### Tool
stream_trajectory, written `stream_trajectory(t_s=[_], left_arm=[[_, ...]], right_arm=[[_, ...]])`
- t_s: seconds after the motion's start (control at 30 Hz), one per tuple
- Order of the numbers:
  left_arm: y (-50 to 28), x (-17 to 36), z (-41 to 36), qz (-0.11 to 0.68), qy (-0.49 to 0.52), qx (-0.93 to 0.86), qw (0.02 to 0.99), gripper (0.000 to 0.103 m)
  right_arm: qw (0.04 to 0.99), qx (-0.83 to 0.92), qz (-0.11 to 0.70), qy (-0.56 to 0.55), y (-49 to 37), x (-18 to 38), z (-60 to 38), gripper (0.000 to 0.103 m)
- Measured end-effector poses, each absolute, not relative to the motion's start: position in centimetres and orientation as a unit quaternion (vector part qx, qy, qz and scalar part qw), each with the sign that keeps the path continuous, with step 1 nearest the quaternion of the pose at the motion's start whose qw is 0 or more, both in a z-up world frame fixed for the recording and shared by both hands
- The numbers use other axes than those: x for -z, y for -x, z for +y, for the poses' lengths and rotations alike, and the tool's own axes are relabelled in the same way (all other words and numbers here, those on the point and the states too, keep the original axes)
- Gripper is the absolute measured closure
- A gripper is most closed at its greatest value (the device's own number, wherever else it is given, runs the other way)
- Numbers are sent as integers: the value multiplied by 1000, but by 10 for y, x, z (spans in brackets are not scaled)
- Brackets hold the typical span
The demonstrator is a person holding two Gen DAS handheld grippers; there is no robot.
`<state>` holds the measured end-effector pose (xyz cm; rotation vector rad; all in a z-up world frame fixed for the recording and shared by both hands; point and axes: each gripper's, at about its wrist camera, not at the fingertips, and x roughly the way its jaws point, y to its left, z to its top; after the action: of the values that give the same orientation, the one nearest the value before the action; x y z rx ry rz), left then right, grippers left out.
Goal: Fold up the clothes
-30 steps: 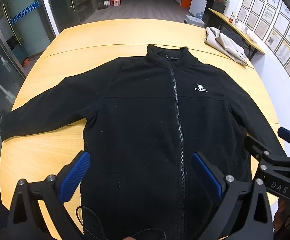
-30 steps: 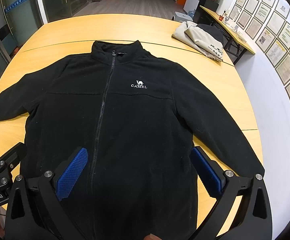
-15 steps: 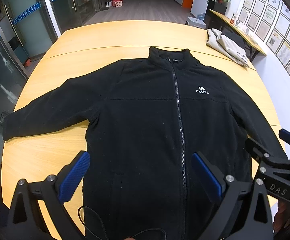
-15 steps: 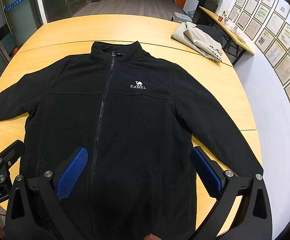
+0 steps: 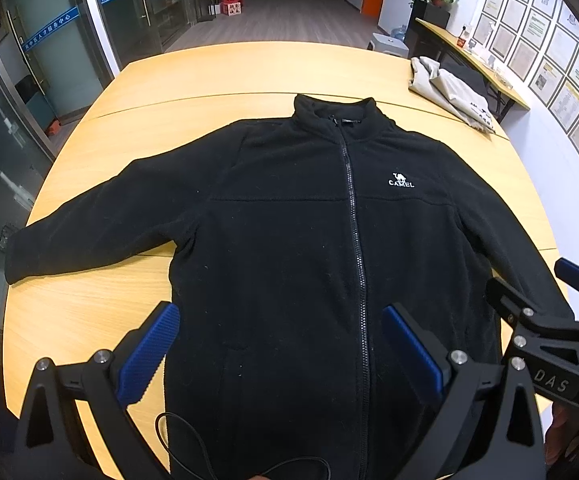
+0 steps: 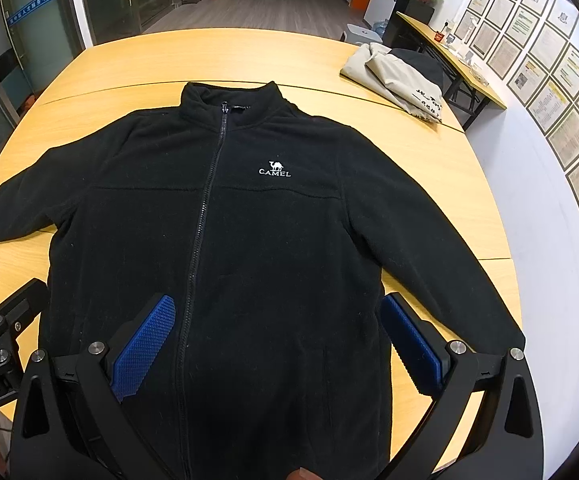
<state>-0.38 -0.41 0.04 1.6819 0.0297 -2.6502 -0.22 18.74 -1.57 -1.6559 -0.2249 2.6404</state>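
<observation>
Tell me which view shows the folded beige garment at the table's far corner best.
The right wrist view: the folded beige garment appears larger there, with its layers and dark printed marks visible. The left wrist view shows the same garment smaller, near the table's far right edge.

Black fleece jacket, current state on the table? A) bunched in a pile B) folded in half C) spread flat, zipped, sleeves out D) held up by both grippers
C: the black fleece jacket lies flat on the wooden table, zipper closed to the collar, sleeves spread to each side; left gripper and right gripper are open above its hem, holding nothing.
</observation>
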Motion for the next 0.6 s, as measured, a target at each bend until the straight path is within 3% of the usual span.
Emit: stream_trajectory(t_s=[0.6], left_arm=[[2, 0, -4, 11, -536, 844, 5, 0]], right_arm=[[11, -843, -70, 534, -2, 17, 190, 0]])
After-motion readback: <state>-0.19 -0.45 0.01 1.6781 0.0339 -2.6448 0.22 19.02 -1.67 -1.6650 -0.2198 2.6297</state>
